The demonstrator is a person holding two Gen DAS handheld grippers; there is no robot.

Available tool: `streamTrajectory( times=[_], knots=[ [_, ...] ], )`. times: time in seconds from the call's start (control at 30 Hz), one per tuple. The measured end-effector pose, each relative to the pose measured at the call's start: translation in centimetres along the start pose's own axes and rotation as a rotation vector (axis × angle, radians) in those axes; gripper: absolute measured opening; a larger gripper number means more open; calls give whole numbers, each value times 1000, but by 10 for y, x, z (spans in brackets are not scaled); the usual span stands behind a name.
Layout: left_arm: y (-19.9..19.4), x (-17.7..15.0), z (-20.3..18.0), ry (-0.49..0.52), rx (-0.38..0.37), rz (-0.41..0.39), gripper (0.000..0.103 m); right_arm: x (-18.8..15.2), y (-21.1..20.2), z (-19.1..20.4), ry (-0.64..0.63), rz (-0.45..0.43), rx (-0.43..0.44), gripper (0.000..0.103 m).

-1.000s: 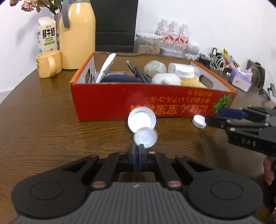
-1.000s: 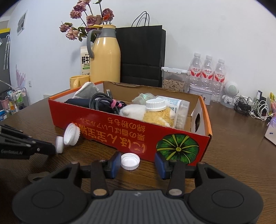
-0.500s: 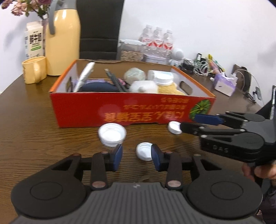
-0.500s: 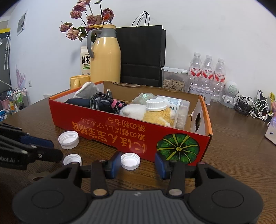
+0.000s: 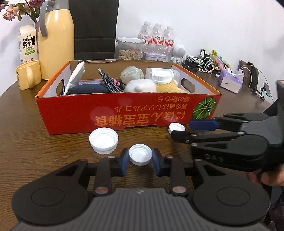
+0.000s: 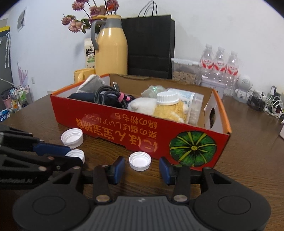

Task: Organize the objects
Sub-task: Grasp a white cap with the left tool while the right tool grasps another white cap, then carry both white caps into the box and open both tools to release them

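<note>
Left wrist view. We look along the left gripper (image 5: pixel 140 162); its jaws are closing, with a small white cap (image 5: pixel 140 154) lying open side up on the table (image 5: pixel 23 142) between the blue pads, which stand just beside its rim, though we cannot tell if they touch. At 11 o'clock from that cap lies a bigger white cap (image 5: pixel 103 140), also open side up, near the red box (image 5: pixel 124 113). At 1 o'clock a third cap (image 5: pixel 176 127) sits against the box front, partly behind the right gripper (image 5: pixel 184 129), which reaches in from 3 o'clock. A fingertip of the hand (image 5: pixel 266 177) holding that tool shows only here, as do the purple tissue pack (image 5: pixel 230 81) and the full yellow mug (image 5: pixel 29 74).

Right wrist view. The right gripper (image 6: pixel 142 168) stands spread, its pads well clear on either side of the third cap (image 6: pixel 140 160). The left gripper (image 6: pixel 71 156) comes in from 9 o'clock, covering much of the small cap (image 6: pixel 76 154); the bigger cap (image 6: pixel 72 138) lies beyond it. Only here do we see the black paper bag (image 6: pixel 150 46) with its handles and the flowers (image 6: pixel 88 16) whole.
</note>
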State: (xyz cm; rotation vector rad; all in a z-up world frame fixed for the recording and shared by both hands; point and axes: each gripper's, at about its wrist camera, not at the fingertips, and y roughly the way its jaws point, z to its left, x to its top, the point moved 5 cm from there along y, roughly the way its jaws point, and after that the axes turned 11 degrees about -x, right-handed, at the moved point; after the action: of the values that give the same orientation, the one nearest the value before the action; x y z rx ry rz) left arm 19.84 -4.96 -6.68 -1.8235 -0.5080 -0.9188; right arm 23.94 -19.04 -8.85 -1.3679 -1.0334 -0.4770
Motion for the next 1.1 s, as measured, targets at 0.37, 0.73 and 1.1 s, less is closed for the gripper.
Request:
streamTrajectory(
  times=[0.37, 0.73, 1.1],
  knots=[
    [-21, 15, -2, 13, 12, -81, 29, 9, -13, 9, -8, -35, 30, 27],
    [-32, 79, 2, 50, 66, -253, 29, 66, -39, 3, 5, -209, 23, 27],
    [4, 120, 27, 8, 141, -312, 29, 108, 9, -1, 34, -234, -2, 27]
  ],
)
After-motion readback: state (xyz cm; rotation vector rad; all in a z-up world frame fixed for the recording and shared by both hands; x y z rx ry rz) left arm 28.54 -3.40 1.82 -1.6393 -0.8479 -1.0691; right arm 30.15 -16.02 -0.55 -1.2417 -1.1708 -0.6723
